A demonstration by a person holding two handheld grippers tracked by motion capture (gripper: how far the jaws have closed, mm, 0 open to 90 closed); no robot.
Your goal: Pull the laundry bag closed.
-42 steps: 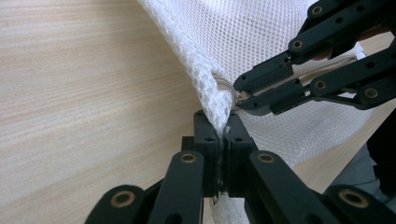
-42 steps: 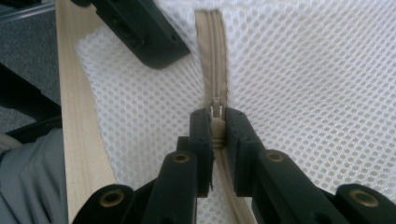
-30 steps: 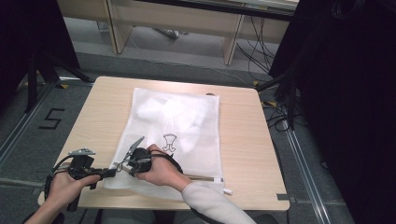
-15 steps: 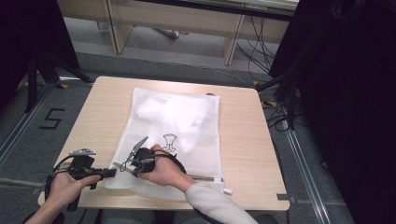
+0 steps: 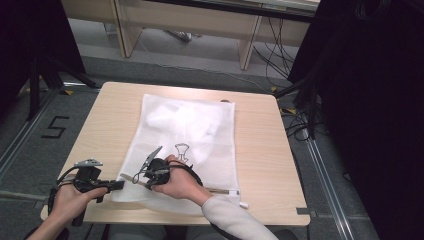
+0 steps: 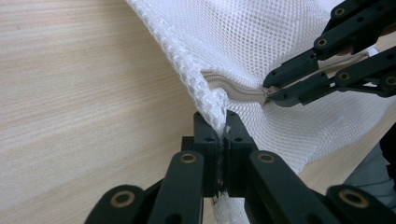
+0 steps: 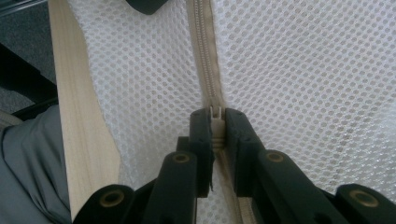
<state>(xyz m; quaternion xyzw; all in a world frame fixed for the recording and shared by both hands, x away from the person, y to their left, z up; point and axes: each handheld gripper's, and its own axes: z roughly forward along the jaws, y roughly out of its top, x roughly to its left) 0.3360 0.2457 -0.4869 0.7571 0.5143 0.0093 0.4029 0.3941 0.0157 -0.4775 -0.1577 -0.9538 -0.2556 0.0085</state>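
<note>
White mesh bag point(image 5: 185, 145) lay flat on the table point(image 5: 260, 150). Nearest, the left tongs point(image 6: 219, 133) were clamped on its corner seam; beyond, the right tongs point(image 7: 215, 122) pinched the zipper pull point(image 7: 215, 112). Most of the zipper point(image 7: 203, 51) apparently remained to travel.

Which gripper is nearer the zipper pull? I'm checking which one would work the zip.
Right. The right gripper is clamped on the zipper pull itself. The left gripper pinches the corner of the mesh bag, just beside the zip's end.
</note>
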